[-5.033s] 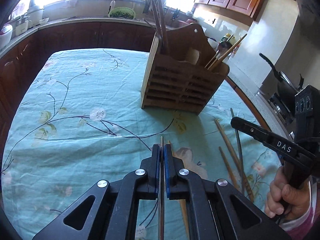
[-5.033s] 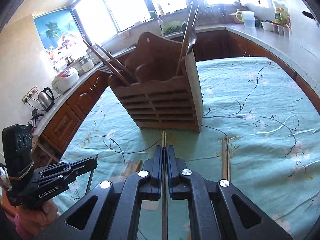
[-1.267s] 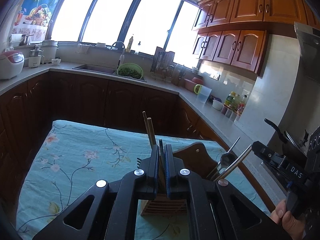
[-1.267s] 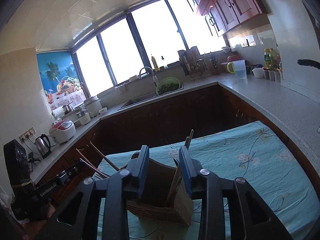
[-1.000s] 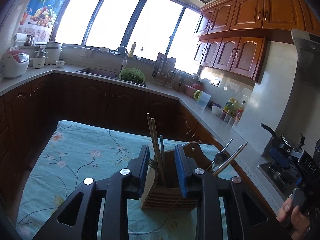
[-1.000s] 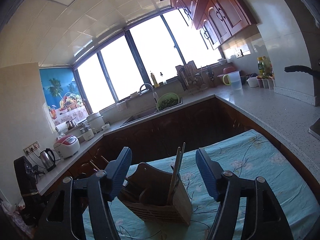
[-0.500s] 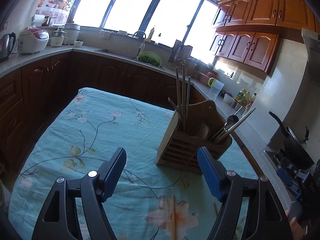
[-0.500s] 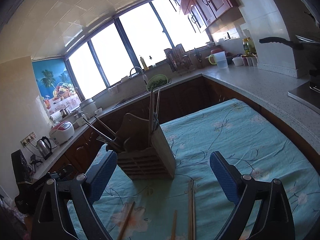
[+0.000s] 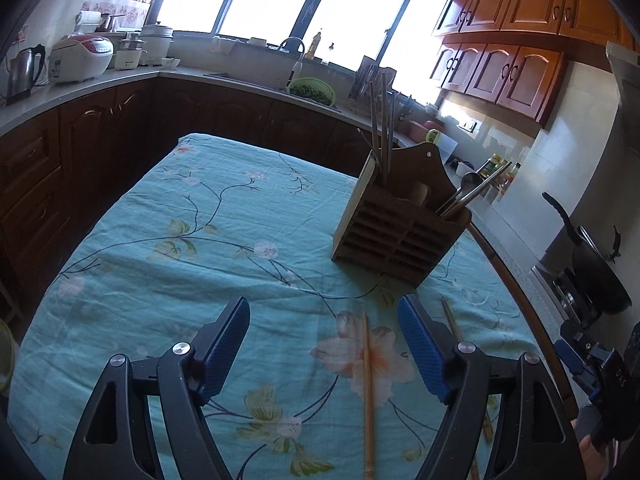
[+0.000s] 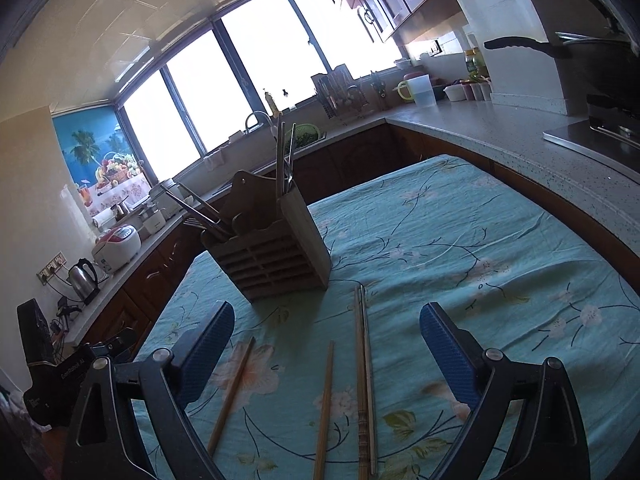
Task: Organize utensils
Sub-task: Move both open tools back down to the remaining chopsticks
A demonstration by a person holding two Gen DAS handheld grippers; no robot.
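Observation:
A slatted wooden utensil holder (image 9: 396, 232) stands on the teal floral tablecloth (image 9: 192, 248); it also shows in the right wrist view (image 10: 272, 256). Chopsticks and a spoon stand in it. My left gripper (image 9: 324, 344) is wide open and empty above a wooden chopstick (image 9: 367, 392) lying on the cloth. My right gripper (image 10: 328, 348) is wide open and empty above several loose chopsticks: one at the left (image 10: 232, 396), one in the middle (image 10: 325, 404), and a pair lying side by side (image 10: 364, 376).
Dark wood cabinets and a stone counter (image 10: 520, 136) ring the table. A rice cooker (image 9: 80, 58) and kettle (image 9: 20, 70) stand at the left, a black wok (image 9: 592, 264) at the right. The other gripper's handle (image 9: 600, 376) is at the table's right edge.
Both grippers let go of their chopsticks into the holder, opened wide, and drew back and down toward the loose chopsticks on the cloth.

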